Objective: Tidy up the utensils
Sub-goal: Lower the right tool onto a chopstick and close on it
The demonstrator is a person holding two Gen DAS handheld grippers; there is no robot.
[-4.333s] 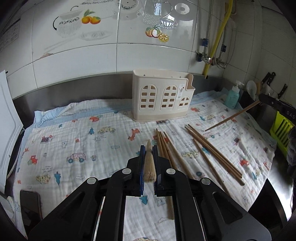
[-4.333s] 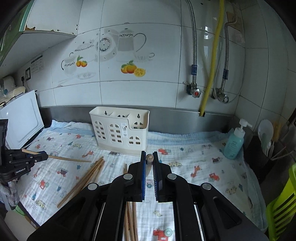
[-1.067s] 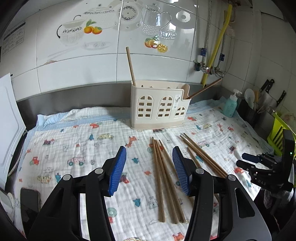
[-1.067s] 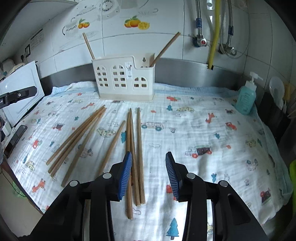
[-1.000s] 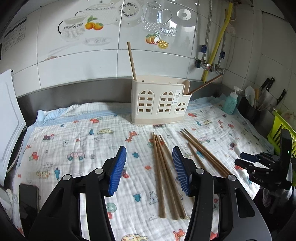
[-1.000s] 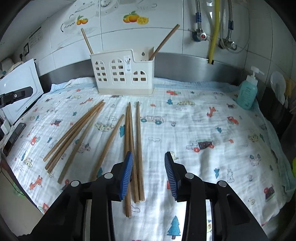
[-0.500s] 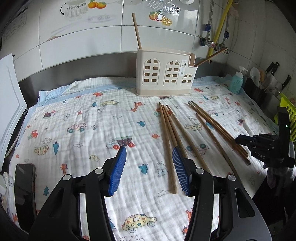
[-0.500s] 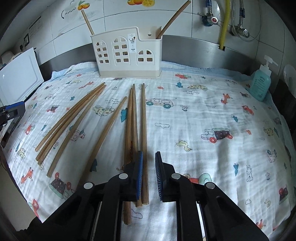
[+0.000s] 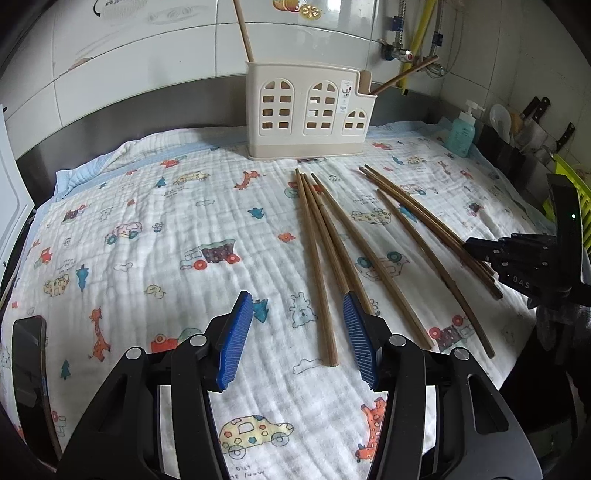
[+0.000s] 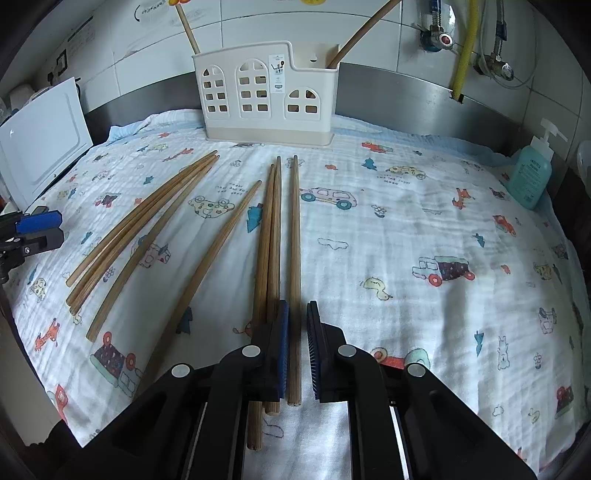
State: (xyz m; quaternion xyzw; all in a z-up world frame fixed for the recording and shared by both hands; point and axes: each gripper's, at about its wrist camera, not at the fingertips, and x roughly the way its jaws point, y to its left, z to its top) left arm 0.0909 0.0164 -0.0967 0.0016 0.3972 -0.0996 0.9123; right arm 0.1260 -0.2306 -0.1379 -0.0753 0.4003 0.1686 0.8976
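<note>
Landmark: cream plastic utensil holder, upright at the back of the counter against the steel splashback, on the printed cloth.
Holder contents: one chopstick leans out of its left compartment, another out of its right; both rest tilted on the rim.
Loose chopsticks: all lie on the cloth in front of the holder, tips toward it. A bundle of three lies straight ahead of it; a fan of four or five lies well apart, off its left corner.
Right gripper: low over the cloth, fingers narrowed around the rightmost chopstick of the centre bundle near its butt end. A gap shows beside the right pad, so not yet clamped. Straddling this outermost stick probably isolates it from its two neighbours.
Left gripper: fingers spread wide, empty, hovering by the butt of another centre-bundle chopstick, apparently lined up for its own pick.
Bystander item: soap dispenser, far right of the holder.
</note>
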